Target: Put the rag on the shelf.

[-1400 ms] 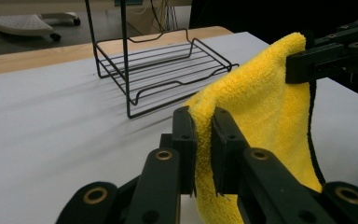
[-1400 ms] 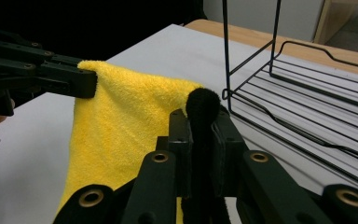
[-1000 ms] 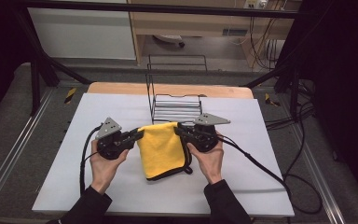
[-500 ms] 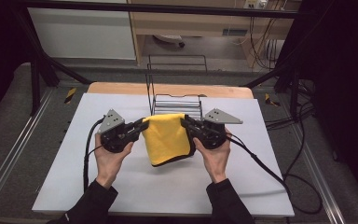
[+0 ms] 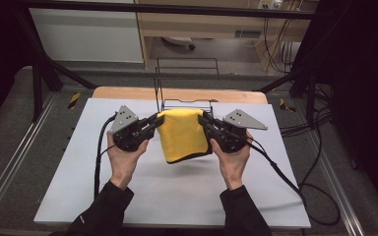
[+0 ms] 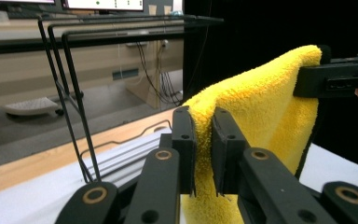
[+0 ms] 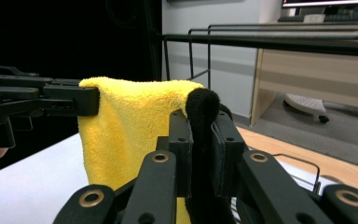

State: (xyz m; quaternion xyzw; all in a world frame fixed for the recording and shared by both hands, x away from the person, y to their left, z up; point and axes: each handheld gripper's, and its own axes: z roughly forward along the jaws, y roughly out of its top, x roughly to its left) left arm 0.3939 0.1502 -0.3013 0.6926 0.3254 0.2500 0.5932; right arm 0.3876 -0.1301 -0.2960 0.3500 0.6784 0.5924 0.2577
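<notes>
A folded yellow towel (image 5: 183, 135) with a black edge hangs in the air above the white table top (image 5: 172, 191), stretched between both grippers. My left gripper (image 5: 153, 121) is shut on the towel's top left corner; in the left gripper view its pads (image 6: 185, 144) pinch the yellow pile (image 6: 256, 102). My right gripper (image 5: 205, 121) is shut on the top right corner, and in the right gripper view the black edge (image 7: 202, 116) sits between the jaws, with the yellow cloth (image 7: 126, 130) hanging to their left. A black wire rack (image 5: 186, 78) stands just behind the towel.
The wire rack's base (image 5: 187, 103) rests at the table's far edge by a wooden strip (image 5: 128, 92). Cables (image 5: 275, 172) trail from each gripper over the table. Dark frame bars (image 5: 42, 73) flank the table on both sides.
Both hands have lifted the towel off the table and carried it away from the person, toward the wire rack. The grips on its two top corners have not changed.
</notes>
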